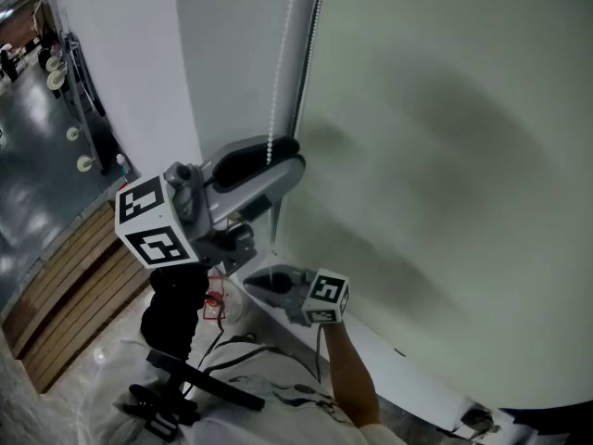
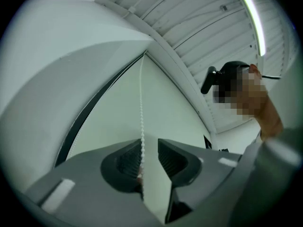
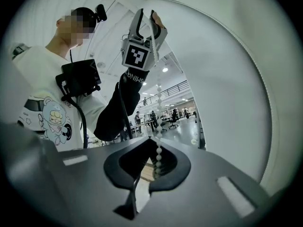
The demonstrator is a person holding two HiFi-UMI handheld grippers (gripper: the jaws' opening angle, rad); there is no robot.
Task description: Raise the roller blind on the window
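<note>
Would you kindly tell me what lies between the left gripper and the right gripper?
A stretch of the white bead chain runs from the right gripper up to the left gripper. The right gripper view shows it.

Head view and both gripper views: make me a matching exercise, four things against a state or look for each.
Things:
1. left hand-held gripper
2. right hand-held gripper
3. chain
4. blind

States:
A. pale, flat sheet
B. shut on the chain
C. white beads, hanging beside the blind
D. jaws apart, chain between them

Pairs: 1-D, 2-B, 3-C, 4-A
</note>
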